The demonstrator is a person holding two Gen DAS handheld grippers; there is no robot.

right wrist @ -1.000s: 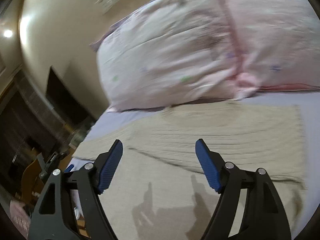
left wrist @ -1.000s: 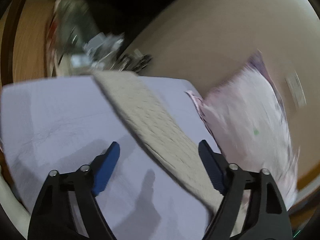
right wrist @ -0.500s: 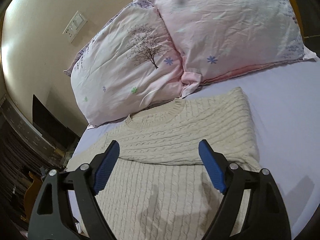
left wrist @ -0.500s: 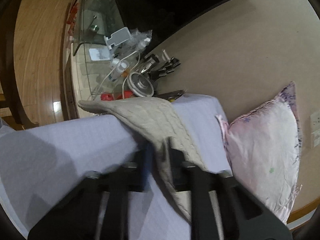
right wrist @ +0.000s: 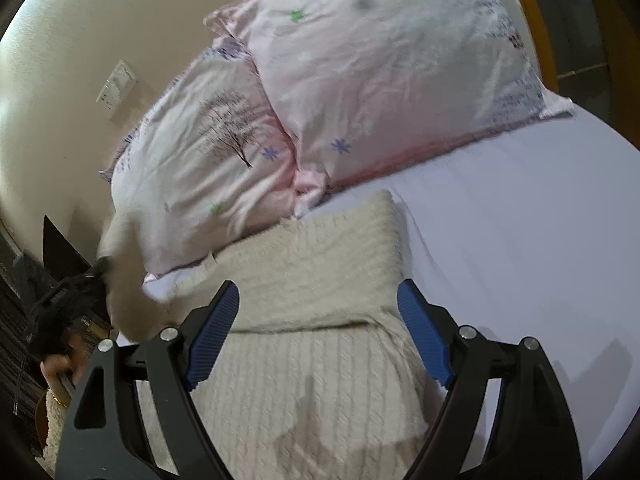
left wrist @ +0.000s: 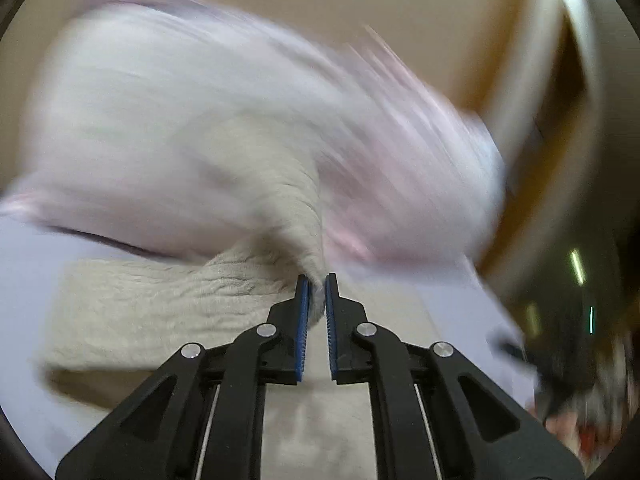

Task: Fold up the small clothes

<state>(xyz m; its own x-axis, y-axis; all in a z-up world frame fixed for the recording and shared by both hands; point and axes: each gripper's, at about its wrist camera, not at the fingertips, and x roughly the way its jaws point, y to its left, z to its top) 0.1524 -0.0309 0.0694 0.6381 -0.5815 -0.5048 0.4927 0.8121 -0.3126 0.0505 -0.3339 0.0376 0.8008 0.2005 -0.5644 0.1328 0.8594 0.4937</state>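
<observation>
Sleeve (left wrist: 296, 216) of the cream sweater (right wrist: 304, 280) is now pinched in the left gripper (left wrist: 316, 300) and lifted, where half a second ago it was only being closed on, so the sleeve fold is underway. The left view is smeared, so a fast swing is guessed. Right gripper (right wrist: 318, 336) is held wide over the sweater body, gripping nothing. The sweater is spread on the bed (right wrist: 520, 240), pillows (right wrist: 360, 80) just ahead.
</observation>
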